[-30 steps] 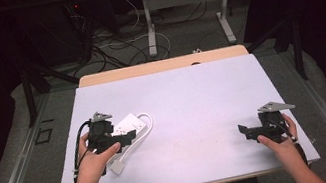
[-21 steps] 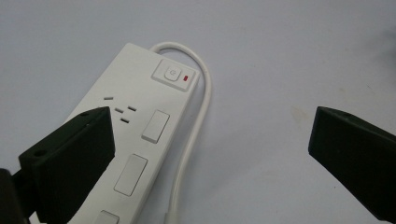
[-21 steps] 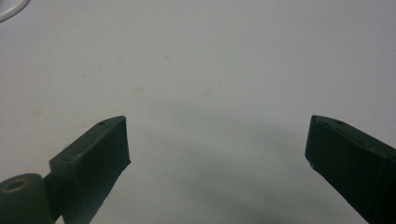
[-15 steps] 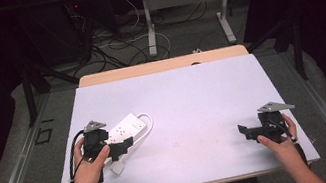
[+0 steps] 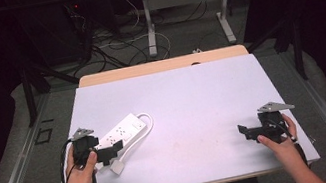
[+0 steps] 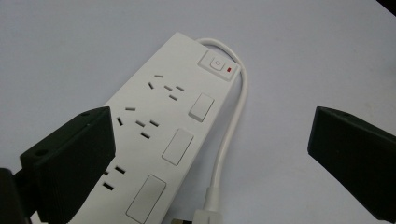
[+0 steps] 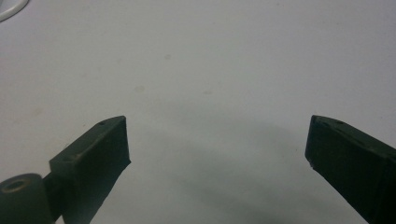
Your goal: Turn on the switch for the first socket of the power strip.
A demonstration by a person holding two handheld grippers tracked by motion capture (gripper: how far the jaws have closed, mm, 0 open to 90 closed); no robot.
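High view: a white power strip [image 5: 120, 133] lies at the lower left of the white surface [image 5: 192, 96], its cord [image 5: 135, 139] looped beside it. The left gripper [image 5: 106, 155] sits at the strip's near end; its fingers [image 6: 74, 158], just opened wide, are released, straddling strip and cord. At lower right, the right gripper [image 5: 245, 132] rests with fingers [image 7: 100, 154] spread, grasping nothing.

Landmark = power strip [image 5: 119, 135]: lies on the table [image 5: 192, 96], left half, angled. Its cable [image 5: 139, 135] loops along its right side, plug [image 5: 117, 167] just in front. Left gripper [image 5: 103, 154] at its near end; right gripper [image 5: 245, 131] well apart to its right.
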